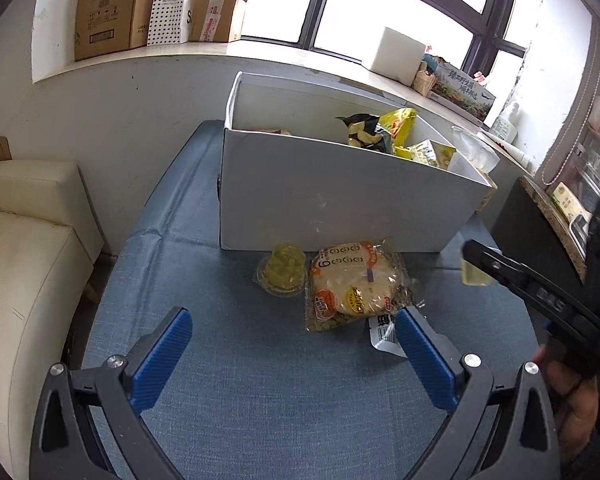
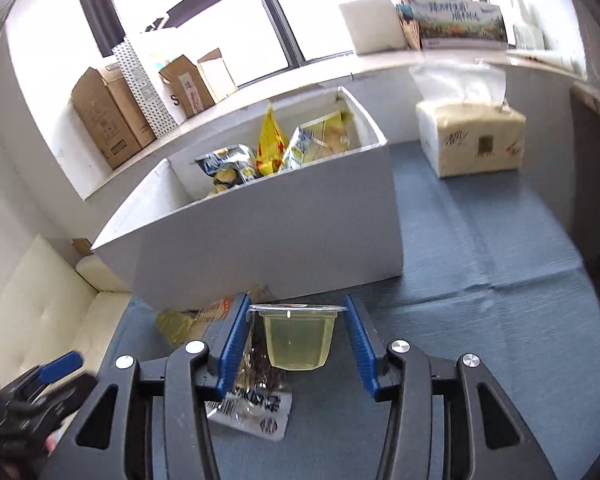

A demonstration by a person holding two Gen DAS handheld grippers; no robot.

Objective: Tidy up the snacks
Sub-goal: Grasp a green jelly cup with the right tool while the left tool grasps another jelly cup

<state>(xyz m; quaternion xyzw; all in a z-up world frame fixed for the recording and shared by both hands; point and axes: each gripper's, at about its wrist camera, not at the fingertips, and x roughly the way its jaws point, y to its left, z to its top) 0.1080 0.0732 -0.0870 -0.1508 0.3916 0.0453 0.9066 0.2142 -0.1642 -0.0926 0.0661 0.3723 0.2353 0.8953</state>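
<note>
Left wrist view takes in a table [image 1: 228,360] under blue cloth, with a cream sofa [image 1: 28,264] at nine o'clock and a sill of cardboard cartons [image 1: 112,8] at eleven. A white box [image 1: 332,200] stands at the table's far side, at twelve o'clock; snack bags [image 1: 396,136] poke above its rim toward the right end. Just in front of the box, at the frame's centre, lies a round bun pack [image 1: 356,284], and touching its left edge sits a jelly cup [image 1: 284,270] with green filling. A small clear wrapper [image 1: 384,334] lies at the pack's lower right, partly behind a blue finger pad. The left gripper [image 1: 292,350] hangs over bare cloth at six o'clock, jaws spread wide with nothing between them. At three o'clock the right gripper [image 1: 476,270] reaches in from the side, a hand [image 1: 572,392] on its grip. Right wrist view shows that gripper [image 2: 296,336] closed about halfway on a second jelly cup [image 2: 296,338], pale yellow, upright, its lid rim pinched between both blue pads and its base clear of the cloth. A tissue pack [image 2: 472,140] rests on the table at two o'clock, well right of the box.
</note>
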